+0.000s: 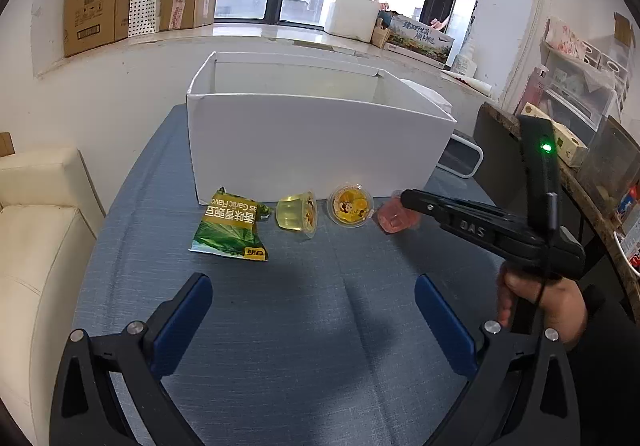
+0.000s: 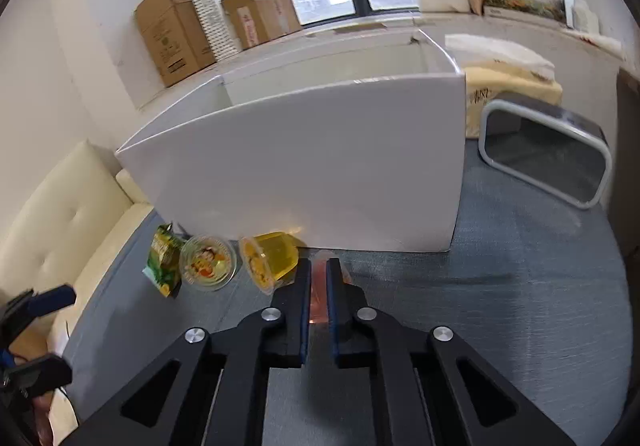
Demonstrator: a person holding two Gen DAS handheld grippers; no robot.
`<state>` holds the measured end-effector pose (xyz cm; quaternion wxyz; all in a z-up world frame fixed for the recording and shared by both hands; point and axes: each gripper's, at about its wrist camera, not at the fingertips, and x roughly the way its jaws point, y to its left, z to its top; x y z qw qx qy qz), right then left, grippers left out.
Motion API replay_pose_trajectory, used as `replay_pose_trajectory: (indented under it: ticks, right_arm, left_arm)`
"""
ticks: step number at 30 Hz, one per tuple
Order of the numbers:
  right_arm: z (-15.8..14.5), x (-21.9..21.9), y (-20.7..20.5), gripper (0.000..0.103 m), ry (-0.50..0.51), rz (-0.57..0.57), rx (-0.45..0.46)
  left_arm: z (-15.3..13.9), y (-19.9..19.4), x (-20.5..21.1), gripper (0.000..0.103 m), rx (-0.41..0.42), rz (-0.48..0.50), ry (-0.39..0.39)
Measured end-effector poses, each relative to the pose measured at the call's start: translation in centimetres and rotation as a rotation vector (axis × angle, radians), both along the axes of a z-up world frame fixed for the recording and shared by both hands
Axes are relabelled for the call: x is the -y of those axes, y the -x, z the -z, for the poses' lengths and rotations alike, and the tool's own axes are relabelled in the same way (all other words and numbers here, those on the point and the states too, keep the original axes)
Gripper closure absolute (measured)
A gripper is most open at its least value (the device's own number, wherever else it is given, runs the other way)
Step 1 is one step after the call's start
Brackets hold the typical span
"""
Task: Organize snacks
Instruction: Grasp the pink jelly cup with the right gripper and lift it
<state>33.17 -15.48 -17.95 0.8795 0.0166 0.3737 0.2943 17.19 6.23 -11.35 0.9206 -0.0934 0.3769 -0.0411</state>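
A pink jelly cup sits pinched between the two pads of the right gripper, whose jaws stand nearly together with only the cup's squeezed pink body showing in the narrow gap. From the left wrist view the same cup lies at the right end of a row of snacks on the blue-grey table, just in front of the near wall of a white box, with the tip of the right gripper over it. A hand grips the tool's handle near the table's right edge.

Beside the pink cup, toward the left, lies a jelly cup with a yellow printed lid turned toward the camera, then a clear yellow jelly cup on its side, then a green snack bag lying flat at the left end of the row. All four lie close along the box's front wall.

The left gripper hangs over the near part of the table with its blue pads spread wide and nothing between them, well apart from the snacks.

The white box stands open-topped toward the table's far edge; what it holds cannot be told.
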Motion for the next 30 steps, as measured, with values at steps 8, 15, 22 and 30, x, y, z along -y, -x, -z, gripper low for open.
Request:
replay_pose_trajectory:
  ticks: [8, 15, 22, 30]
  right_arm:
    - [-1.8, 1.1, 2.4, 0.097, -0.026, -0.029, 0.035]
    - [-4.2, 3.0, 6.0, 0.097, -0.025, -0.04, 0.089]
    - [-5.0, 6.4, 8.2, 0.097, 0.008, -0.008, 0.106]
    - [-3.2, 9.3, 8.6, 0.102, 0.027, 0.023, 0.07]
  left_arm:
    - [0.4, -0.6, 0.8, 0.0, -0.007, 0.016, 0.0]
    - [1.3, -4.4, 3.1, 0.0, -0.028, 0.036, -0.039]
    - [2.2, -9.0, 6.0, 0.0, -0.04, 0.087, -0.084]
    - [4.1, -12.7, 6.7, 0.0, -0.096, 0.096, -0.102]
